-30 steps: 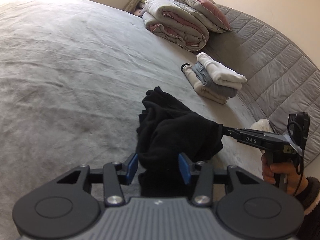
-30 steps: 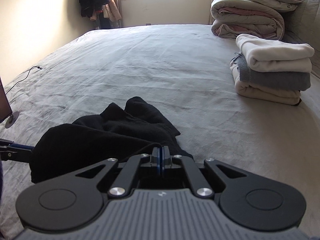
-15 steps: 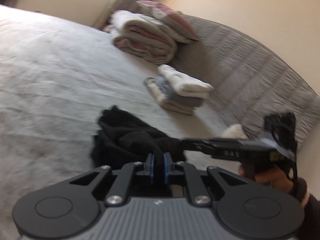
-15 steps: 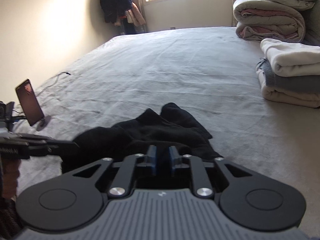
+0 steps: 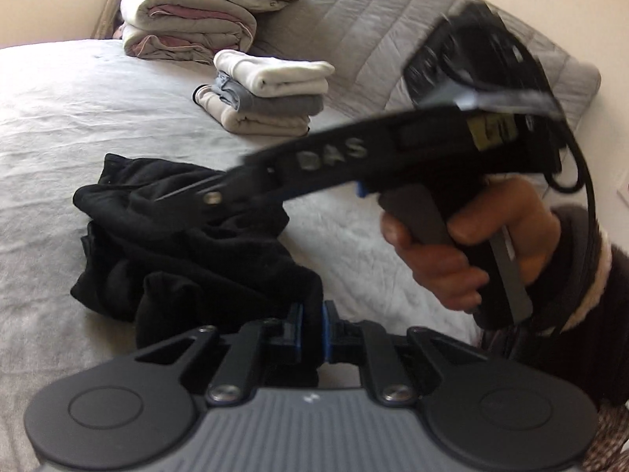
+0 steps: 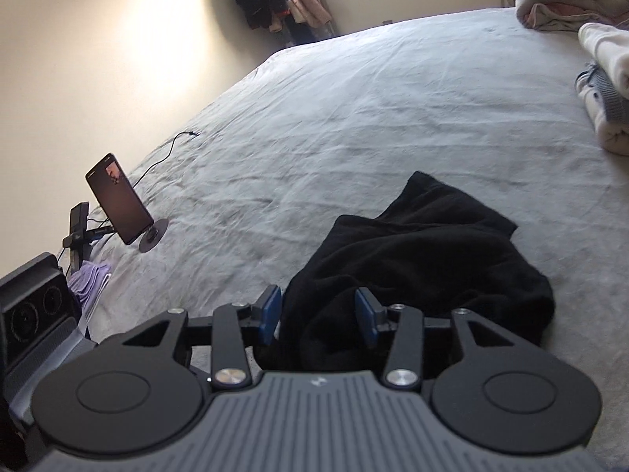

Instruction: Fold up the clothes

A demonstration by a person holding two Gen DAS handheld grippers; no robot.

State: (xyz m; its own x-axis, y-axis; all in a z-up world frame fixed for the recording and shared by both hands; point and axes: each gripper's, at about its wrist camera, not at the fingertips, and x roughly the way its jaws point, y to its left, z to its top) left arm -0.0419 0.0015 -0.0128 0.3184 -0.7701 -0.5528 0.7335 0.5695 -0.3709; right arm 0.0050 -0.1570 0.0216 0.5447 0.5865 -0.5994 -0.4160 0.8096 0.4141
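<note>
Black garment (image 5: 184, 244) lies crumpled on the grey bedspread (image 5: 78, 118), bunched right in front of both grippers and not yet spread out. Left gripper (image 5: 311, 326) is pinched nearly closed on a fold of the black cloth at its near edge; fabric sits squeezed between the blue pads, so this reads as a corner or hem grab meant to anchor one end. Right gripper (image 6: 318, 316) has its jaws standing partly apart, blue pads either side of a hump of the same garment (image 6: 424, 251), cloth between them but not pressed; seen from the left wrist view it crosses just above the pile, tips over the far part of the cloth, held by the person's right hand (image 5: 464, 251) with a dark sleeve behind. It looks like the right side has let go and is hunting a better hold, probably the opposite edge, so the two can pull the piece flat. Beyond the left gripper, up and to the right, sits a stack of folded clothes (image 5: 271, 94), white over grey over beige, likely the finished pile; further back a folded duvet (image 5: 188, 23) against the headboard. Off to the right gripper's left, a phone on a stand (image 6: 120, 208) with a cable. Folding of this piece is barely begun, I'd judge. Risk: a grip on several layers at once.
</note>
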